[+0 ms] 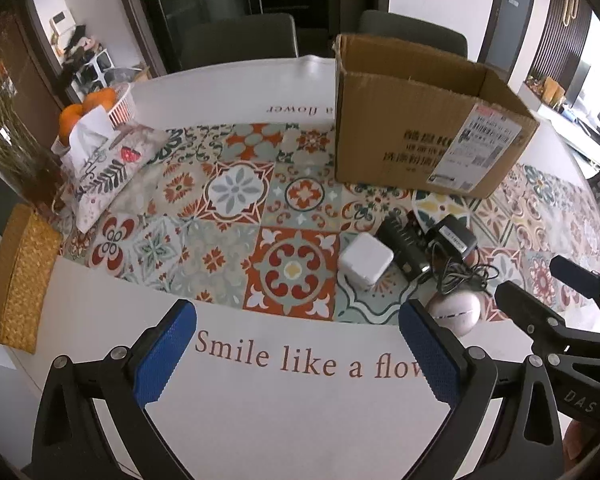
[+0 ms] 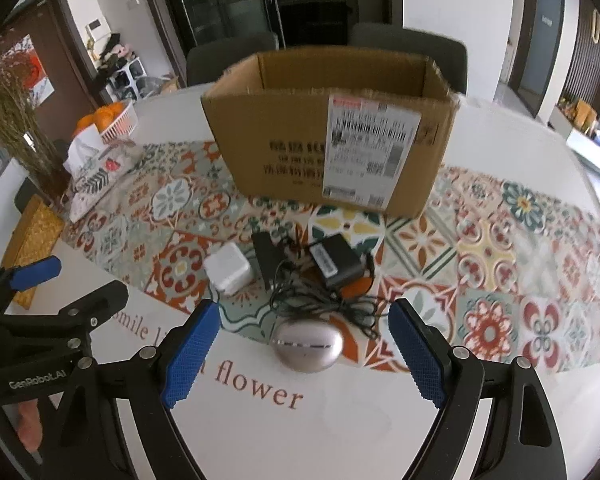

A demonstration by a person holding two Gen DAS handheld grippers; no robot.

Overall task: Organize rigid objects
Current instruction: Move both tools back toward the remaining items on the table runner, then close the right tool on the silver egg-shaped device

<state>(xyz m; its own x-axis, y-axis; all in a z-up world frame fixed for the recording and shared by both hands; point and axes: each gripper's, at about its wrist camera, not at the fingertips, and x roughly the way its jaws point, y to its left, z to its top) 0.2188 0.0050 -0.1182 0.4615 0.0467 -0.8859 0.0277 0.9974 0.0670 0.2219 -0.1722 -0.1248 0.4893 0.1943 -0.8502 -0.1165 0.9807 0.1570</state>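
"Smile like a flower" on tablecloth (image 1: pixel 284 400)

Black-framed left gripper (image 1: pixel 298 350) and right gripper (image 2: pixel 304 354) — blue textured pads, silver screws.

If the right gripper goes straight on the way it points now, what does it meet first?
Most likely the silver oval case, which lies centred between the open fingers of the right gripper and nearest to them. The black adapter and its tangled cable lie beyond. Depth is hard to judge here.

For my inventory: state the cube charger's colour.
White; the cube charger shows best in the left wrist view.
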